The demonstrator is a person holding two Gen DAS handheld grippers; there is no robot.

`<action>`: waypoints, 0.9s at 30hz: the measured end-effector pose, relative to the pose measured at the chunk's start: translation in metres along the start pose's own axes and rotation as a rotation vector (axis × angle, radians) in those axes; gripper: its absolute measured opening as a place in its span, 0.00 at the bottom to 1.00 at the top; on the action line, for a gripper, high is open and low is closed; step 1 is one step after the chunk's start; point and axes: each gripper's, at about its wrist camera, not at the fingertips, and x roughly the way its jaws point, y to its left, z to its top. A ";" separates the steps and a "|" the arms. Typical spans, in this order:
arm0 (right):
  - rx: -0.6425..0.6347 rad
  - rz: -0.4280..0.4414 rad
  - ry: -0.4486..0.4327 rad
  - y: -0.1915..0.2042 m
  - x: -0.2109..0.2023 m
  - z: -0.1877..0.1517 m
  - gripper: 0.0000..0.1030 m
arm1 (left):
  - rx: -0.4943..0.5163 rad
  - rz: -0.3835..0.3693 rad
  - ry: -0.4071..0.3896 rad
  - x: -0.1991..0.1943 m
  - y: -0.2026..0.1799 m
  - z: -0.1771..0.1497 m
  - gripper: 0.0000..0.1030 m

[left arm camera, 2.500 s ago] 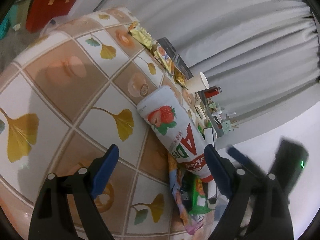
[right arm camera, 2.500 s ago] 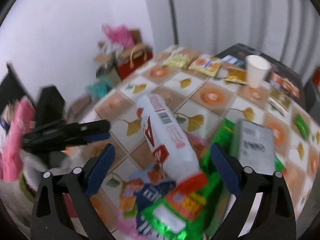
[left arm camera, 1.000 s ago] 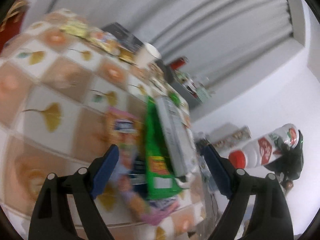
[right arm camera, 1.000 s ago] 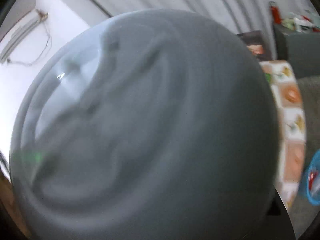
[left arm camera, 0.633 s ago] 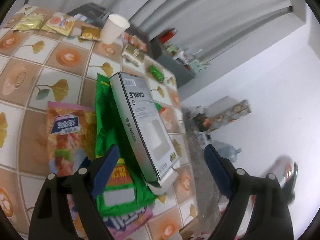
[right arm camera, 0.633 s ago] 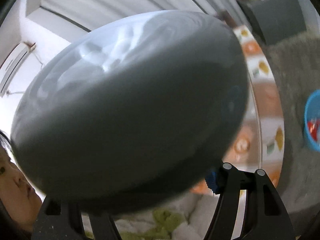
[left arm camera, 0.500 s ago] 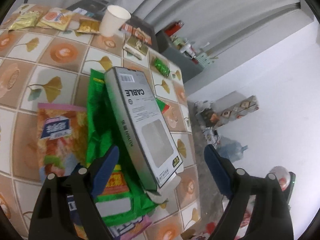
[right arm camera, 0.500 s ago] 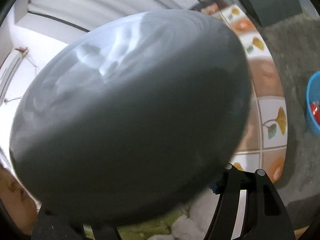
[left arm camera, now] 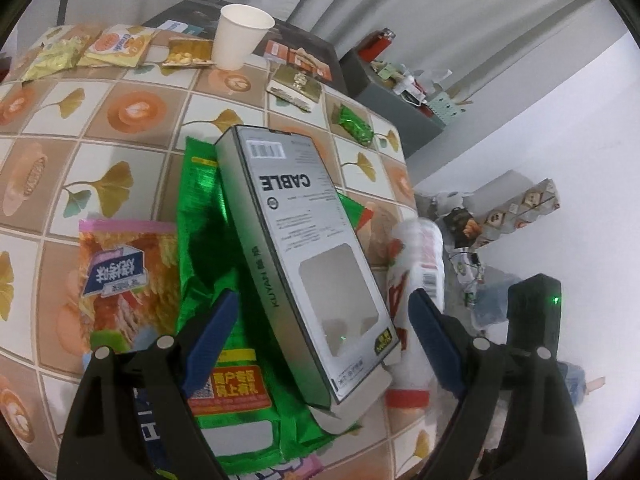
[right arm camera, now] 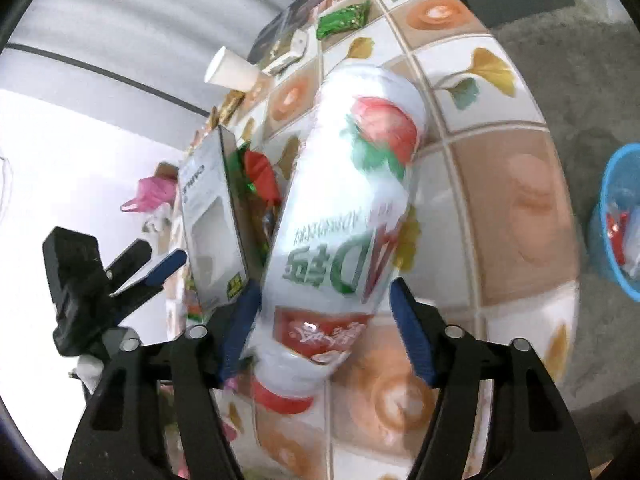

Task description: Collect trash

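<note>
A white strawberry-drink bottle (right arm camera: 344, 216) with a red cap lies on the tiled table between the open fingers of my right gripper (right arm camera: 326, 322); whether the pads touch it I cannot tell. It also shows in the left wrist view (left arm camera: 416, 280), blurred, at the table's right edge. My left gripper (left arm camera: 320, 332) is open around the near end of a grey cable box (left arm camera: 296, 248) lying on a green snack bag (left arm camera: 208, 248). An orange-pink snack bag (left arm camera: 120, 272) lies to the left.
A white paper cup (left arm camera: 240, 36), several small snack packets (left arm camera: 116, 44) and a green wrapper (left arm camera: 352, 124) lie at the table's far side. A blue bin (right arm camera: 620, 216) with trash stands on the grey floor to the right. Grey curtain behind.
The bottle, held close against the right camera earlier, now lies on the table between open right fingers. My left gripper has moved in over the cable box.
</note>
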 end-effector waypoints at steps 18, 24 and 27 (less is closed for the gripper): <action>-0.290 -0.058 -0.255 0.046 -0.045 0.000 0.74 | -0.030 -0.016 -0.028 0.004 0.003 0.001 0.82; -0.320 -0.045 -0.132 0.066 0.009 0.013 0.74 | -0.044 -0.015 -0.028 0.004 0.010 0.001 0.82; -0.328 -0.051 -0.123 0.073 0.013 0.020 0.74 | -0.050 -0.003 -0.037 0.003 0.017 0.001 0.82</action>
